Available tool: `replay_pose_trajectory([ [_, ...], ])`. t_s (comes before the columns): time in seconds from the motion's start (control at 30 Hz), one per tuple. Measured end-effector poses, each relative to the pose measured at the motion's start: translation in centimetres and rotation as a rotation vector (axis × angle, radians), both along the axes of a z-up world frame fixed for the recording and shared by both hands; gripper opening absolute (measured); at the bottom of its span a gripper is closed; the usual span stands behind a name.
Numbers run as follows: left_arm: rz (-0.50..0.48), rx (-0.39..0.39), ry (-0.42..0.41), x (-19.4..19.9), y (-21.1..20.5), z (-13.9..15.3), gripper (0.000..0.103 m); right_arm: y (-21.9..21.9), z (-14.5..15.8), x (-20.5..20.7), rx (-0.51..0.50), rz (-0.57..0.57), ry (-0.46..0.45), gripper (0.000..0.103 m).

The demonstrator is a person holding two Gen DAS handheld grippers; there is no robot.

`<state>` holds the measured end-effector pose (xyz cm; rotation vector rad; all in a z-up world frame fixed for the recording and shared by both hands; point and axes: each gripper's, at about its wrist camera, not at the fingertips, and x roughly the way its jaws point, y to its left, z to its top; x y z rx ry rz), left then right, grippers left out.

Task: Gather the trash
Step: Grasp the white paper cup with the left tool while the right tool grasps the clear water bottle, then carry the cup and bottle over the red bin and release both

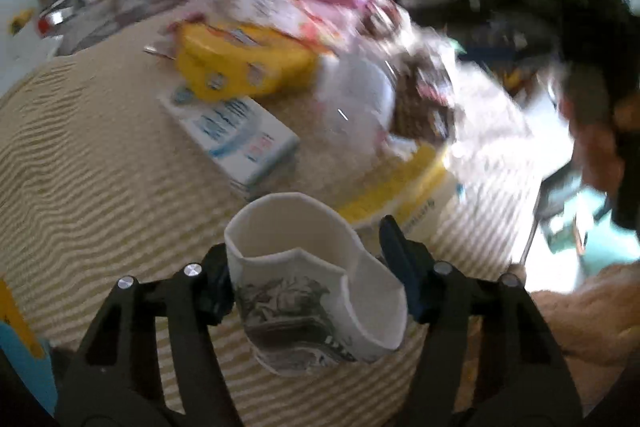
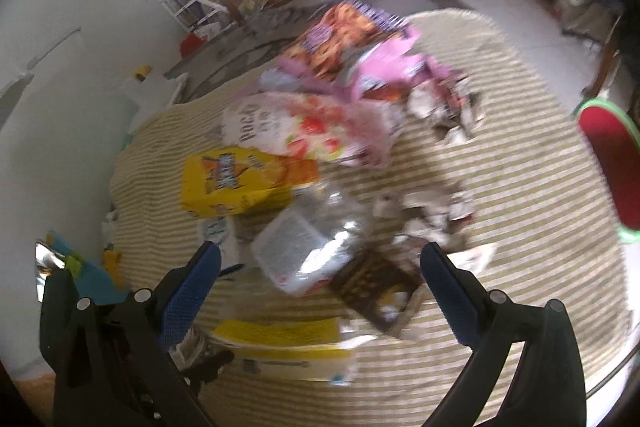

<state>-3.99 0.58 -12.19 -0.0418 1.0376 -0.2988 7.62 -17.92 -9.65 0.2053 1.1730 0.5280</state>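
On the striped rug, the left gripper pinches a crumpled paper cup, squashed and seemingly empty, probably gripped for binning. Beyond lie a white carton and yellow box. Further right, the right gripper hangs with jaws spread above a clear plastic container, likely its next pickup.

Seen against the striped rug, both tools share one build. The left gripper has black linkage arms with round silver pivot screws and dark blue finger pads. The right gripper has the same black arms, silver screws and textured blue pads.
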Motion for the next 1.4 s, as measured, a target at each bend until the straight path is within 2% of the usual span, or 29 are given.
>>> replay_pose_trajectory([
  [0.17, 0.172, -0.082, -0.046, 0.6, 3.1, 2.5, 0.061, 2.3, -2.0, 0.5, -0.006, 0.025, 0.089, 0.095],
  [0.23, 0.224, -0.115, -0.069, 1.0, 4.0, 3.5, 0.061, 3.0, -2.7, 0.9, -0.006, 0.024, 0.118, 0.092],
  [0.43, 0.274, -0.163, -0.111, 1.9, 4.4, 5.4, 0.062, 4.3, -5.2, 2.6, -0.058, -0.019, 0.202, 0.090],
  [0.47, 0.274, -0.165, -0.115, 1.8, 4.5, 5.6, 0.062, 4.2, -5.5, 2.7, -0.059, -0.027, 0.208, 0.084],
  [0.5, 0.274, -0.168, -0.119, 1.9, 4.5, 5.6, 0.062, 4.0, -5.4, 2.8, -0.061, -0.028, 0.192, 0.076],
  [0.53, 0.275, -0.171, -0.123, 2.0, 4.4, 5.9, 0.062, 3.9, -5.1, 2.8, -0.044, -0.017, 0.192, 0.073],
  [0.73, 0.281, -0.179, -0.143, 2.4, 3.9, 7.0, 0.062, 2.0, -1.3, 2.3, 0.033, -0.003, 0.090, 0.069],
  [0.97, 0.288, -0.247, -0.173, 5.1, 2.8, 8.7, 0.062, -4.3, 3.3, 1.9, 0.112, -0.128, -0.026, 0.069],
  [1.13, 0.225, -0.281, -0.201, 8.2, -1.2, 10.0, 0.062, -10.3, 5.8, 2.9, 0.083, -0.259, -0.125, 0.069],
  [1.23, 0.176, -0.309, -0.207, 10.5, -4.6, 10.6, 0.062, -13.9, 6.2, 3.5, 0.041, -0.325, -0.155, 0.069],
  [1.4, 0.110, -0.344, -0.205, 14.0, -10.2, 10.5, 0.062, -20.7, 5.1, 4.6, -0.015, -0.446, -0.154, 0.069],
])
